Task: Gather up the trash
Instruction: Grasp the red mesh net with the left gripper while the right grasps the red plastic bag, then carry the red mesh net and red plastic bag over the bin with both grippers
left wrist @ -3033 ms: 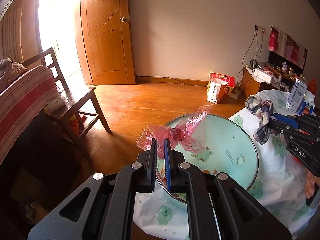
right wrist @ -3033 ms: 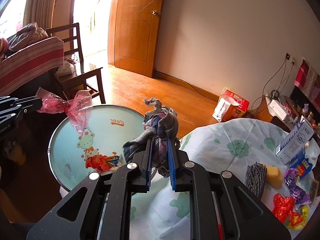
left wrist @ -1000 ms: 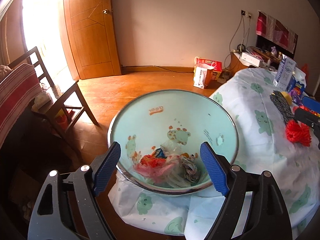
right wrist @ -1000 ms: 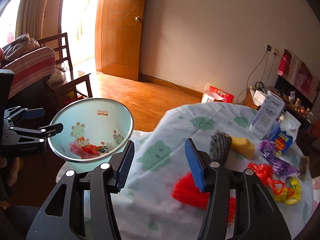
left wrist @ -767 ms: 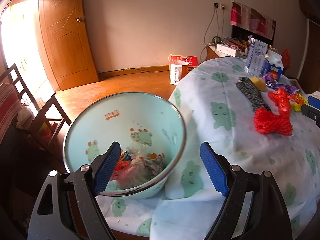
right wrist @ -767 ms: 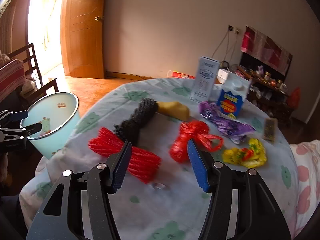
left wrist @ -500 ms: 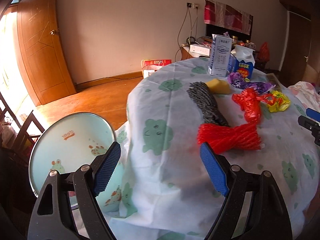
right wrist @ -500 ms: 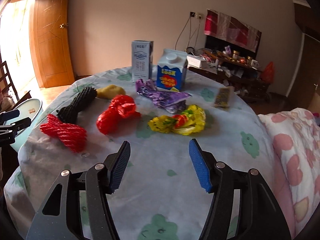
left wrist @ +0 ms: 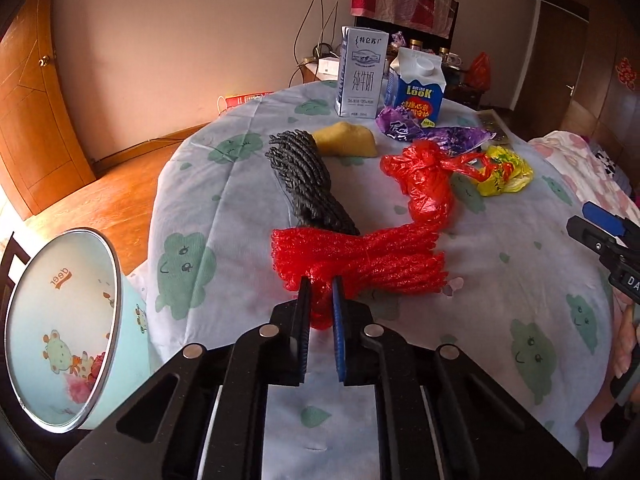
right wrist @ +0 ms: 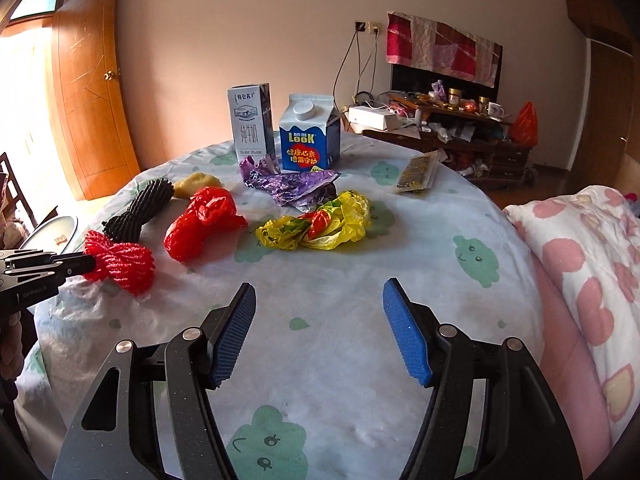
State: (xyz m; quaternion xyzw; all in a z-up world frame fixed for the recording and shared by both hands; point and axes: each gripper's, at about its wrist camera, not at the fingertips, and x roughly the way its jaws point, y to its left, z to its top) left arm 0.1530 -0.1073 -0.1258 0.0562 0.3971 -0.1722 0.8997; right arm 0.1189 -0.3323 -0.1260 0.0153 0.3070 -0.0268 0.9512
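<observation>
The red foam netting [left wrist: 360, 264] lies bunched at the centre of the left wrist view on the near part of the table [left wrist: 500, 280], and the left gripper [left wrist: 320, 296] has just snapped shut on its near end: a tuft of the red mesh is pinched between the two pads at lower centre. It looks very light, soft and springy, so it will likely compress under the pads and lift with little effort, though a loose fold may trail and its far edge, which touches the black foam netting [left wrist: 308, 184] and the red plastic bag [left wrist: 428, 184] just above it in the frame, may drag them along. A hold deep in the bunched middle seems safer than one on a thin edge. In the right wrist view the right gripper [right wrist: 320, 332] hovers over bare cloth at lower centre, its jaws wide, just widened further, with nothing between them; the yellow bag [right wrist: 320, 226], crumpled and limp, lies above it at mid frame, and any raised fold would serve as a grip. The purple wrapper [right wrist: 292, 184] and two cartons [right wrist: 280, 132] stand further up. The mint bin [left wrist: 64, 320], tilted with trash inside, sits at the lower left of the left wrist view, beside the table edge
</observation>
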